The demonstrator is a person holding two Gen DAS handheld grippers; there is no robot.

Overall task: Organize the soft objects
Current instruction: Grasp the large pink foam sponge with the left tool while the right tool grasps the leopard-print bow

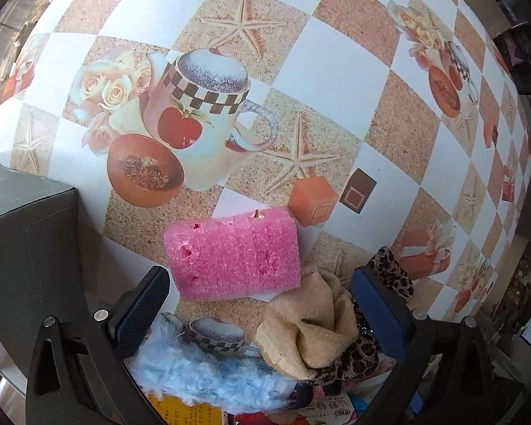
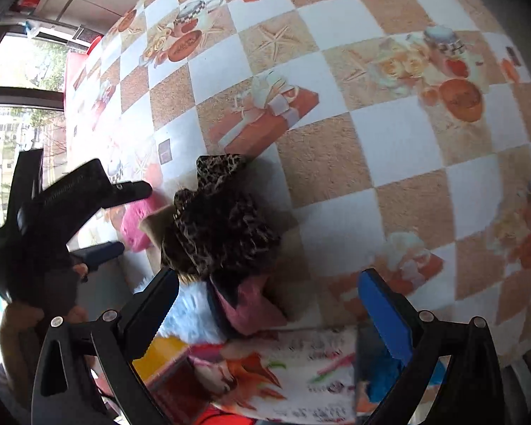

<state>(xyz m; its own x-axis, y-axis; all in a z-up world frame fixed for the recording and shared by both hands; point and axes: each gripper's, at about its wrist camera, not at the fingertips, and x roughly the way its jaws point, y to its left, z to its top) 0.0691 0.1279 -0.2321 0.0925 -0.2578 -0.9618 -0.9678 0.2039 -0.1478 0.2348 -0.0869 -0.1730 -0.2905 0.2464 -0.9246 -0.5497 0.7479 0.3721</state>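
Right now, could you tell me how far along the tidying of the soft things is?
Nothing looks sorted yet. The pink sponge, beige cloth, leopard scrunchie and blue fluffy piece all lie loose on the tablecloth. The left tool and right tool are both open, holding nothing. All four are left.

Daylight from blown-out window [image 2: 14,71] at left; right view motion-blurred near bottom; heavy fisheye warp, dark corners.
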